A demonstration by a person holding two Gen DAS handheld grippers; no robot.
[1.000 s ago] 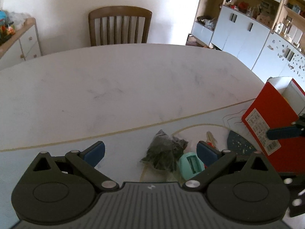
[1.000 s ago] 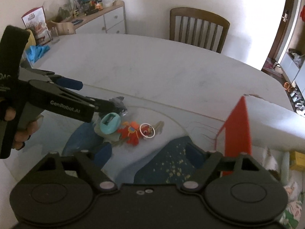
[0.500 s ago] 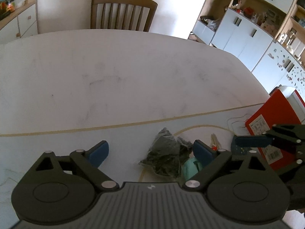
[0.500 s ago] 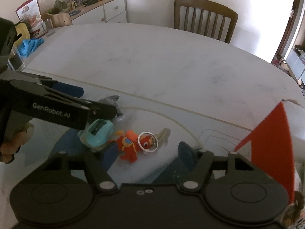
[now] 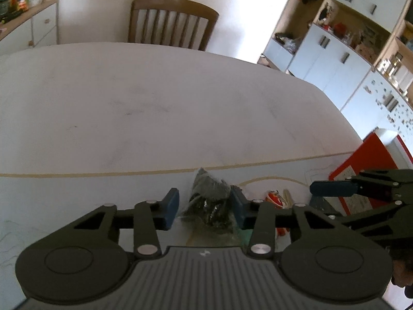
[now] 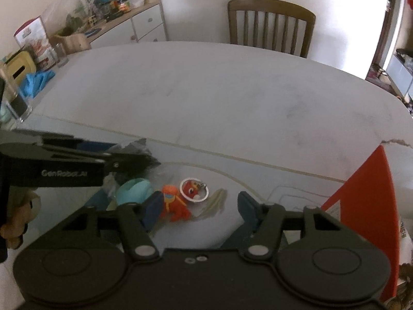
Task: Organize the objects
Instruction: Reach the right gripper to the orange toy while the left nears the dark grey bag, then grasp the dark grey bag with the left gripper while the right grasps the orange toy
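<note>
A clear bag of dark stuff (image 5: 210, 201) lies on the table between the pads of my left gripper (image 5: 205, 205); the jaws have narrowed around it, and whether they press it I cannot tell. The bag also shows in the right wrist view (image 6: 134, 155). Beside it lie a teal sharpener-like object (image 6: 134, 190) and an orange-red toy keychain with a ring (image 6: 180, 201). My right gripper (image 6: 200, 208) is open, low over the keychain, which lies by its left pad (image 6: 153, 206). A red box (image 6: 366, 206) stands at the right.
A wooden chair (image 5: 173, 23) stands at the far side of the white table (image 5: 155, 103). A sideboard with clutter (image 6: 116, 18) is at the back left. Glasses and a blue cloth (image 6: 38, 82) sit at the table's left edge. White cabinets (image 5: 335, 59) stand at the right.
My left gripper has moved right and forward over the dark bag and its jaws have narrowed around it. My right gripper has moved left and down toward the keychain.
</note>
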